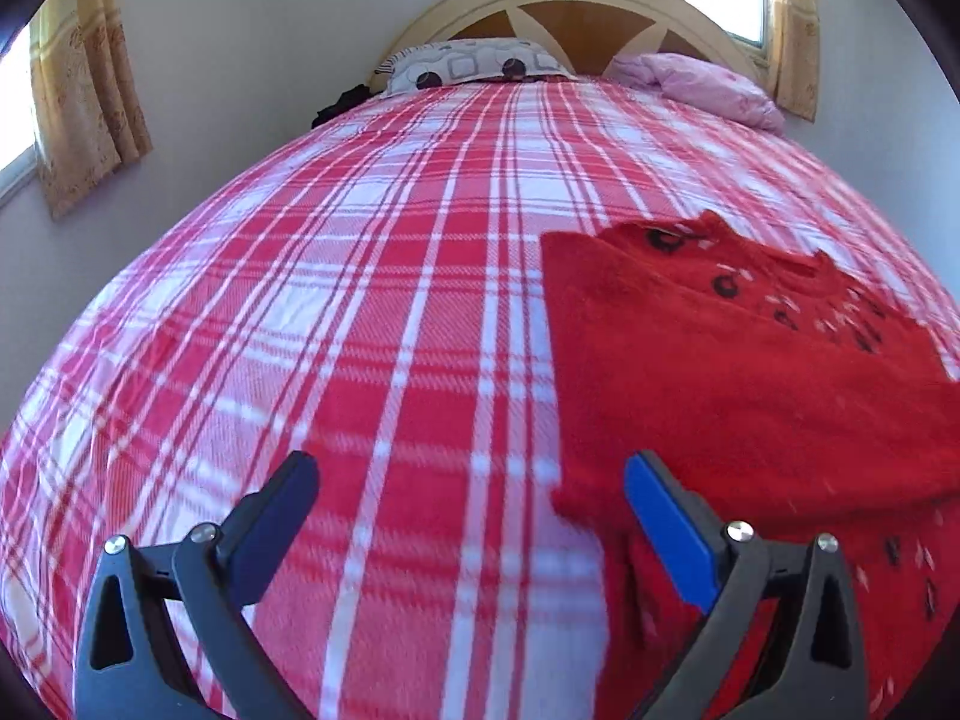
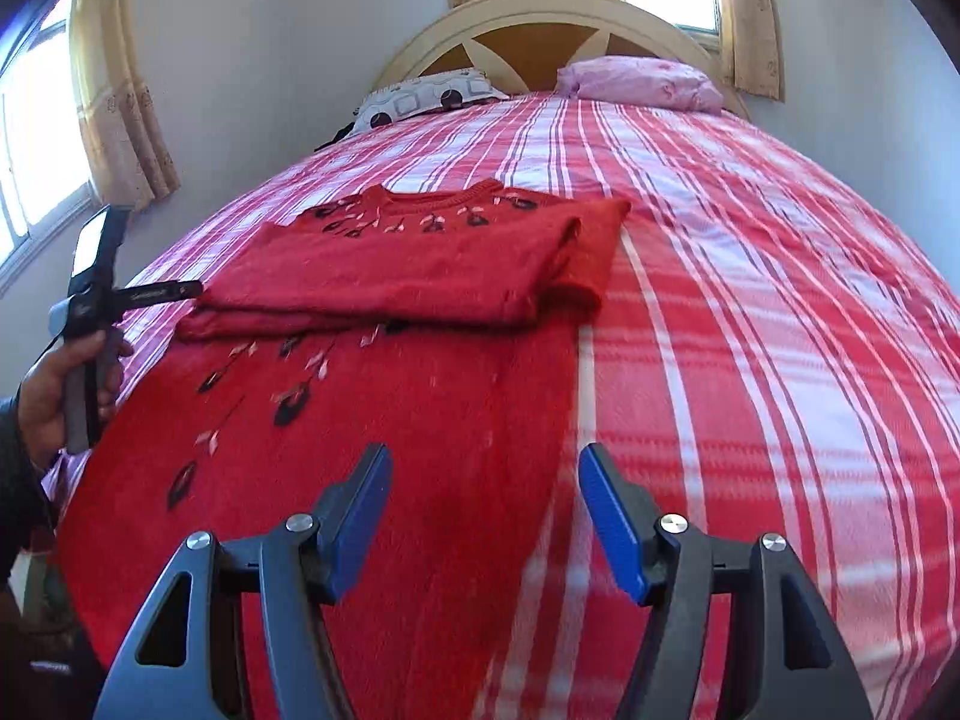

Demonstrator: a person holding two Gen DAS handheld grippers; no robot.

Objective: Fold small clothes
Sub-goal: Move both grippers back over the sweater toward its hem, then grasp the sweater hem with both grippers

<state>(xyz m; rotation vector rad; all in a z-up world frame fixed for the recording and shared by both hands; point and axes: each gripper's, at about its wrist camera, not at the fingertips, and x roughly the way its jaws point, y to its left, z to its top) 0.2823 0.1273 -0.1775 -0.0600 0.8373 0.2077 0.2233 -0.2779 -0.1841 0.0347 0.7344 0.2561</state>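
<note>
A red knitted sweater [image 2: 384,396] with black and pink leaf patterns lies on the plaid bed. Its sleeves and upper part are folded over its body. My right gripper [image 2: 486,504] is open and empty, just above the sweater's near right edge. My left gripper [image 1: 471,510] is open and empty at the sweater's [image 1: 750,372] left edge, its right finger over the red fabric. The left gripper also shows in the right wrist view [image 2: 96,300], held in a hand beside the sweater's left side.
The bed has a red and white plaid cover [image 1: 360,300]. A patterned grey pillow [image 1: 474,66] and a pink pillow [image 1: 702,84] lie by the arched headboard [image 2: 540,18]. Curtained windows are on the left wall and behind the bed.
</note>
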